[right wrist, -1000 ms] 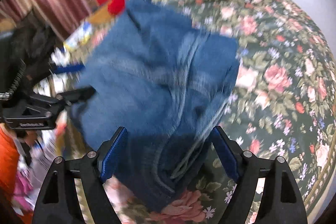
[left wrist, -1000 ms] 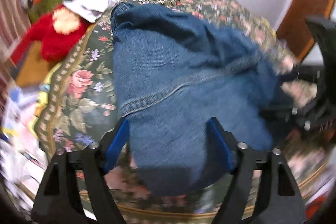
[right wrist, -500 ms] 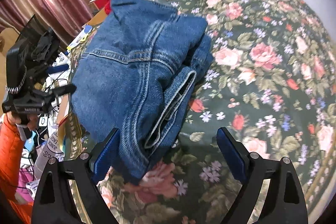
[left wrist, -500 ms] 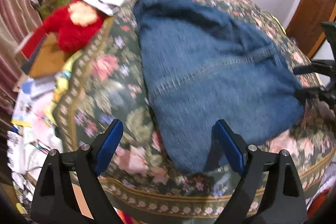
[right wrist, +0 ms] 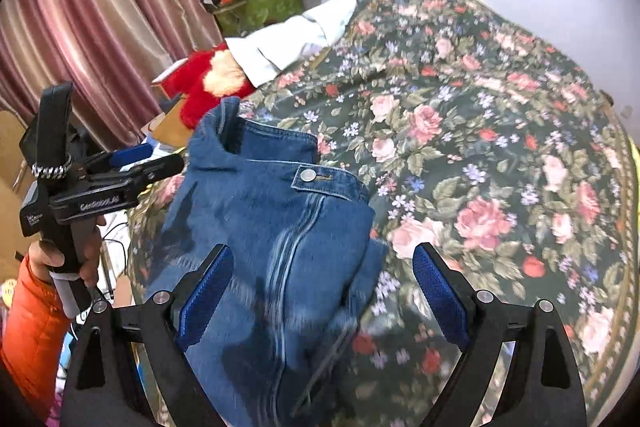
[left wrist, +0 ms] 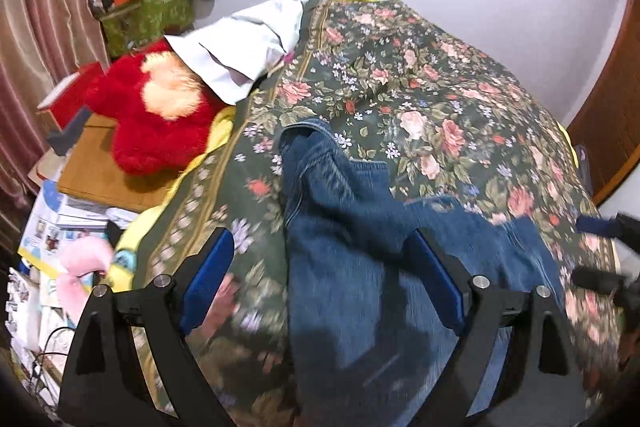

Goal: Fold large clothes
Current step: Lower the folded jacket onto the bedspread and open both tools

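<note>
Denim fills the near field of both wrist views: the jeans [right wrist: 264, 239] lie bunched in a partly folded heap on the near edge of the bed [right wrist: 500, 131], waistband and metal button turned up toward the right camera. We hold our right tool [right wrist: 320, 291] over the heap with its blue pads spread wide and nothing between them; the fabric sits below and ahead of the pads, not pinched. Our left tool [left wrist: 320, 279] is likewise wide open and empty, poised above the blurred leg end of the jeans [left wrist: 360, 267], probably so each side can take an edge for the next fold. The heap looks uneven, so we judge it wants straightening before another fold. Beyond it the floral bedspread is bare, giving room to spread the cloth. Farther left, off the mattress, a red plush toy [left wrist: 160, 111] rests against a white pillow [left wrist: 248, 47], and a green box [left wrist: 144, 15] piled with clutter stands by the curtain [right wrist: 100, 27]; none of these blocks the work.
</note>
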The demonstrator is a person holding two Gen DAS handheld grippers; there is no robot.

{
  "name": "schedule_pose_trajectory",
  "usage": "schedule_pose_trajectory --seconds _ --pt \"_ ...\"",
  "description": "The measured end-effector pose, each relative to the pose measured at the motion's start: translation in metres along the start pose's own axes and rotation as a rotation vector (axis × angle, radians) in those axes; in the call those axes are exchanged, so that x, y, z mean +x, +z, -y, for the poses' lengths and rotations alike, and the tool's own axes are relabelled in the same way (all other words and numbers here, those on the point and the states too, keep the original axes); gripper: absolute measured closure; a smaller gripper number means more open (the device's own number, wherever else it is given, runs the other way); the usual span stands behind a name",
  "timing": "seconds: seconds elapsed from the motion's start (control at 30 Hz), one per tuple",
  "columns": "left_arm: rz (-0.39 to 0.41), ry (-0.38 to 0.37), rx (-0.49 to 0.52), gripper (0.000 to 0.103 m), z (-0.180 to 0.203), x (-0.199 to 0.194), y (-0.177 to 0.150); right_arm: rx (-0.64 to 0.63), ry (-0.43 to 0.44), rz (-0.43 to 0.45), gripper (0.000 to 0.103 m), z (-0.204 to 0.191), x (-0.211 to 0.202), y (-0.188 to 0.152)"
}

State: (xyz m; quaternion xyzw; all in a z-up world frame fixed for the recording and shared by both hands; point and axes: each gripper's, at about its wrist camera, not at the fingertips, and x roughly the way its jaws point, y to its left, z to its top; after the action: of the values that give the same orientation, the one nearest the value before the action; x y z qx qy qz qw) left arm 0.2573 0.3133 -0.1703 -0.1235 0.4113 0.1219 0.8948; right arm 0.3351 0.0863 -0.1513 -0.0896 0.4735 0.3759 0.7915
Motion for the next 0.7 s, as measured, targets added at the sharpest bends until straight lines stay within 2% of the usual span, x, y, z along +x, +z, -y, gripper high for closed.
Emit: schedule_pose_trajectory --seconds 0.2,0.27,0.37,0.43,0.53,0.7 --pt "-0.056 0.037 -0.004 0.011 0.005 0.053 0.008 -0.018 -0.060 -0.111 0.013 0.022 0.064 -0.011" --pt "-0.072 0.045 -0.013 0.007 0.004 0.066 0.006 0.013 -0.037 -0.113 0.012 0.032 0.071 -0.016" --pt "-0.103 0.024 -0.050 0.008 0.000 0.078 0.004 0.047 -0.017 -0.125 0.011 0.039 0.070 -0.015" --pt "-0.086 0.019 -0.074 0.008 -0.003 0.070 0.004 0.032 -0.034 -0.107 0.011 0.037 0.061 -0.012" --pt "-0.066 0.006 -0.070 0.019 0.001 0.051 0.004 0.021 -0.037 -0.072 0.011 0.032 0.042 -0.009" --pt "0.037 0.031 0.010 0.019 0.021 -0.010 0.004 0.059 0.001 0.040 0.011 0.023 -0.013 -0.004"
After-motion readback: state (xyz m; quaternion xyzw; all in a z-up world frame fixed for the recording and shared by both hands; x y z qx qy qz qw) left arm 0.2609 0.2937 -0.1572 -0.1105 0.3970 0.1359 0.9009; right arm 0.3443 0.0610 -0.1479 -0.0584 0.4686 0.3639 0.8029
